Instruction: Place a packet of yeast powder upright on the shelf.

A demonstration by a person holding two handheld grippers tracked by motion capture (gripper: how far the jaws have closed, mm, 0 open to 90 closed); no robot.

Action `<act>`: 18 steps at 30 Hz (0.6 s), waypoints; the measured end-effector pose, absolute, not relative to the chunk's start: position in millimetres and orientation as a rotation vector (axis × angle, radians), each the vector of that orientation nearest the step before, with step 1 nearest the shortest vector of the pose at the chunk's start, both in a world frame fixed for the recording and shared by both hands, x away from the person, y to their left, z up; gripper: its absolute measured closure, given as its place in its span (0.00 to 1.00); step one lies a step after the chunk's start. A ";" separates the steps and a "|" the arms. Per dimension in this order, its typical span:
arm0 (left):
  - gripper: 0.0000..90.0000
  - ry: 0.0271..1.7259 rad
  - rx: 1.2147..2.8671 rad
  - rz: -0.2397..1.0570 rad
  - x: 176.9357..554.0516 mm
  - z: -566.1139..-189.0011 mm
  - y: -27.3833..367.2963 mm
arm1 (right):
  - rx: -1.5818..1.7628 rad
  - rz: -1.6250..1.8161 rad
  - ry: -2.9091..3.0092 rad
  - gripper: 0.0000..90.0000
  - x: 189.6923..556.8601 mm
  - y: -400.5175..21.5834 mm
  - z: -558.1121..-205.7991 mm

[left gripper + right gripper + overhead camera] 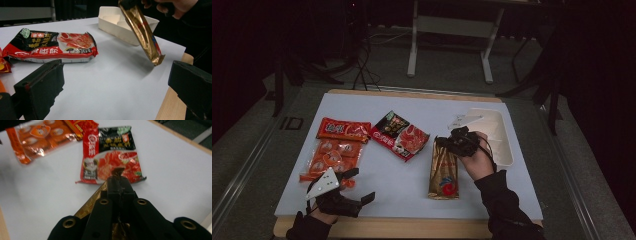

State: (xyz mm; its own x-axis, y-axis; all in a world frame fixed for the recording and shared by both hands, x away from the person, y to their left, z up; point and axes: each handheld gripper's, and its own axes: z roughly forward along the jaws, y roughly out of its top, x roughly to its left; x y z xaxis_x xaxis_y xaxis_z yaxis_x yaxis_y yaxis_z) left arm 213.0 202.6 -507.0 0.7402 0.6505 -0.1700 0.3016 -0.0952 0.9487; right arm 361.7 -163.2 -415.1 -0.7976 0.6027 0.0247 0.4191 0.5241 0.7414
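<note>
Right gripper (451,138) fingers clamp gold packet (444,172) top.

The room is dim, with grey floor (447,70) beyond the white-topped counter (412,195). A pale desk frame (452,30) stands on that floor, well past the tongs, and dark cables (364,65) trail beside it.

The high view looks from above the near edge, forward and down, and takes in the whole white table (362,107) with dark floor behind it. The left gripper view sits low, close to the table surface, and looks across it toward the white tray (125,31) in the upper middle of the frame. The right gripper view looks steeply down from near. All three views share the red and black packet (400,135) (53,46) (110,155); the gold packet (444,170) (142,32) (91,203) too.
</note>
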 end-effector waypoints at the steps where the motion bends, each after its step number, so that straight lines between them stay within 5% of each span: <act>1: 0.01 0.764 1.690 0.347 212.9 -506.8 202.6 | 0.857 1.144 2.527 1.00 361.8 -163.0 -412.3; 18: 0.01 0.759 1.693 0.341 212.4 -507.0 202.1 | 0.841 1.253 2.420 1.00 372.5 -173.9 -372.8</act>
State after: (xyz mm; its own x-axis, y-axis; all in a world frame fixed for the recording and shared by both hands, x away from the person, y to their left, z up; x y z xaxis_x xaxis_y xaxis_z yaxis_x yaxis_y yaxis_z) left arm 212.4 202.1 -507.0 0.7450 0.6452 -0.1697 0.3010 -0.0981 0.9486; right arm 372.5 -173.9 -372.8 -0.7881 0.6154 0.0112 0.3642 0.4516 0.8145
